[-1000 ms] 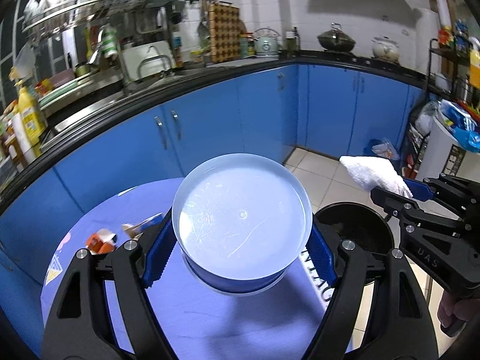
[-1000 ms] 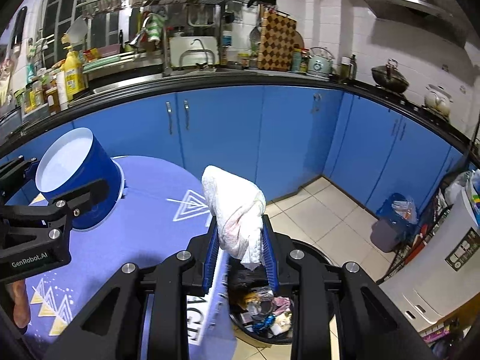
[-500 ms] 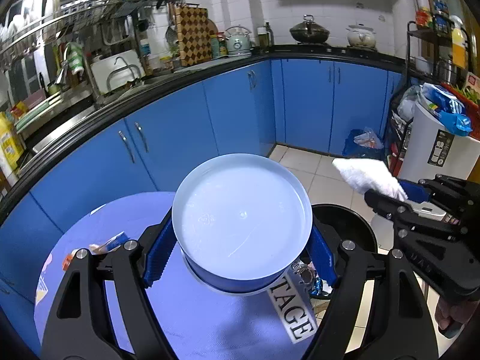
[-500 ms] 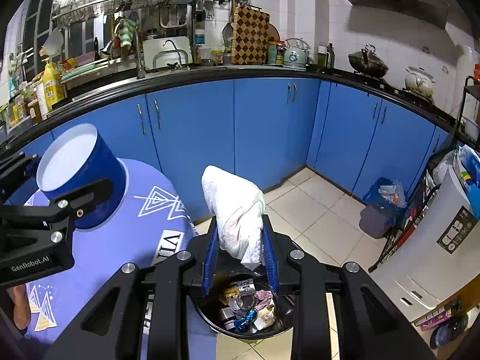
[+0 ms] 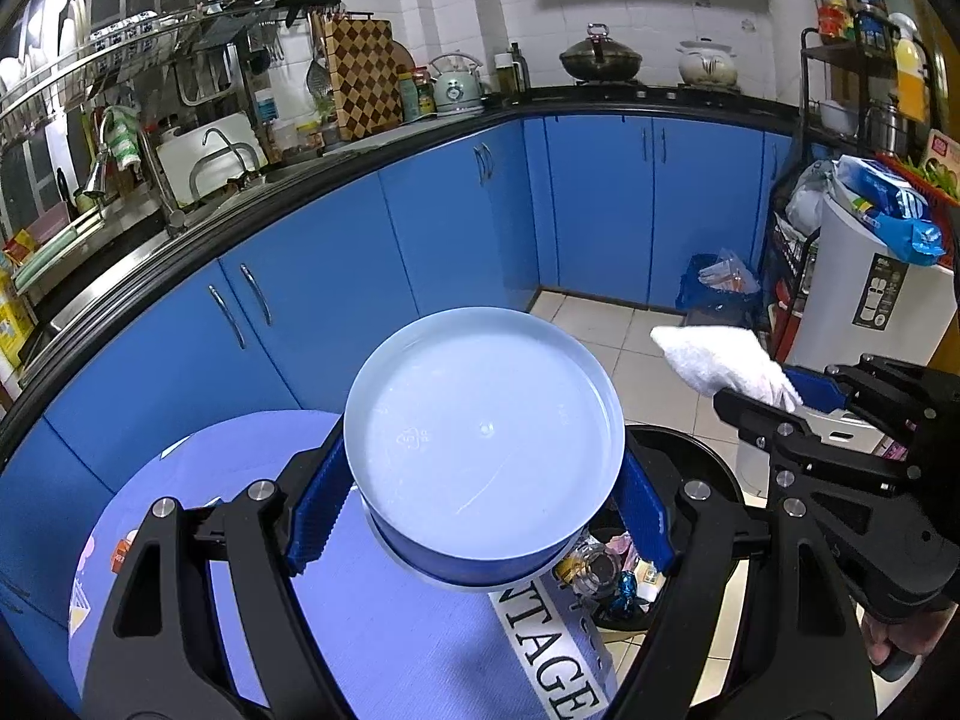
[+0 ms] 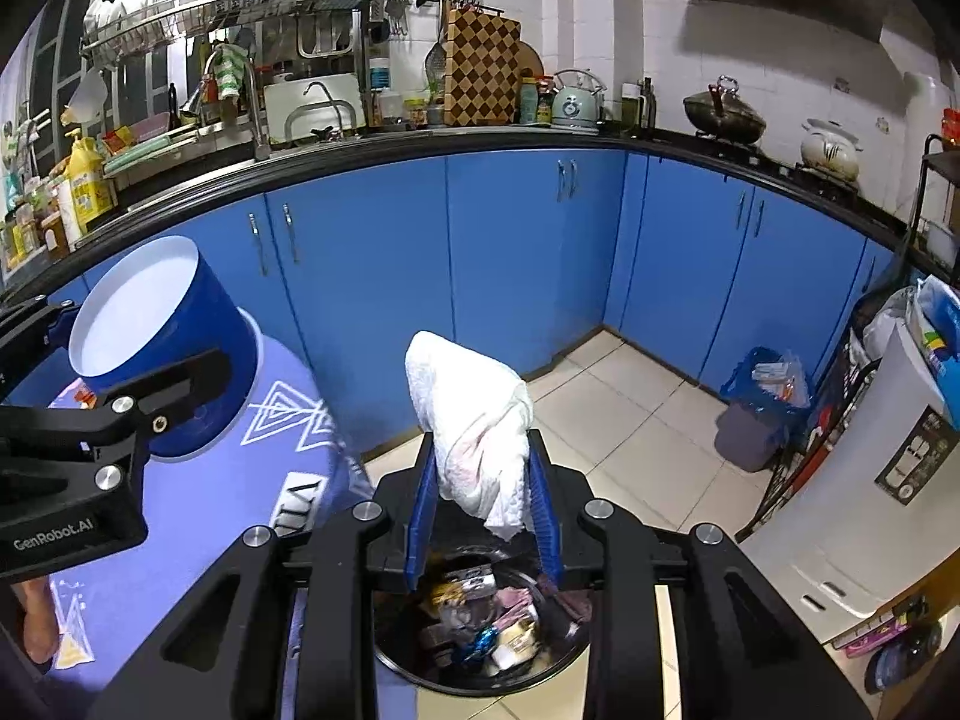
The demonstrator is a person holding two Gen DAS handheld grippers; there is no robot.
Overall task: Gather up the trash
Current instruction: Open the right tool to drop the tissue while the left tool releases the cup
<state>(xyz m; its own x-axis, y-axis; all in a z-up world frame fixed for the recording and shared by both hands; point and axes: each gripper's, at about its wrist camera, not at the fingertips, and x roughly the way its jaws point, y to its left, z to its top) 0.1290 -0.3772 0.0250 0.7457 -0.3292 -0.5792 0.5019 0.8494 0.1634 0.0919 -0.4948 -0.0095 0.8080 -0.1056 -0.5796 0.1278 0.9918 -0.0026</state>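
My left gripper (image 5: 480,516) is shut on a blue tub with a white inside (image 5: 480,432), its open mouth facing the camera, held above the table's right edge; the tub also shows in the right wrist view (image 6: 162,348). My right gripper (image 6: 483,516) is shut on a crumpled white paper towel (image 6: 468,420), held above a black trash bin (image 6: 480,636) holding several wrappers. In the left wrist view the towel (image 5: 714,360) and right gripper are at the right, above the bin (image 5: 690,456).
A round table with a purple cloth (image 5: 390,630) is below me, a small wrapper (image 5: 120,552) at its left edge. Blue cabinets (image 6: 510,264) curve behind. A white appliance (image 6: 870,480) and a blue bagged bin (image 6: 762,396) stand at the right on the tiled floor.
Both grippers have moved right, towards the trash bin. The bin's contents now lie directly under the towel. The tub and towel stay gripped.
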